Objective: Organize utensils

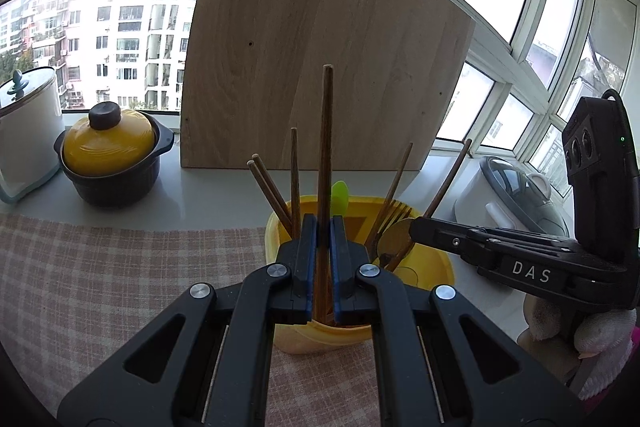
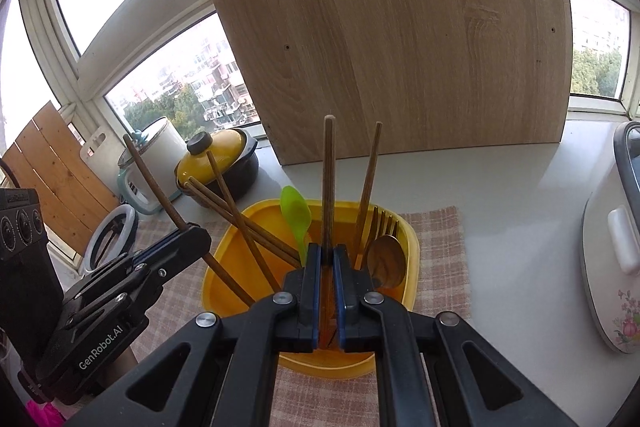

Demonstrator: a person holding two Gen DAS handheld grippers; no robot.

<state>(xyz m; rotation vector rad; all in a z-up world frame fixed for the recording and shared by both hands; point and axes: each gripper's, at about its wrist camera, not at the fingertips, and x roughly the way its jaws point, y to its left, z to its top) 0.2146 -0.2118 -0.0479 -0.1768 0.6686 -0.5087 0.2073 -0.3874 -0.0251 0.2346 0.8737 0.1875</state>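
Left tool clamped on one long dark wooden chopstick, upright, lower end inside the yellow plastic utensil holder directly beneath. Right tool clamped on a second dark wooden chopstick, also upright over the same holder. Right of that tool: wooden spoon, wooden fork. Left of it: green plastic spoon. Holder stands on checked cloth on the table.

Black claw, blue pads, silver screws, white glove
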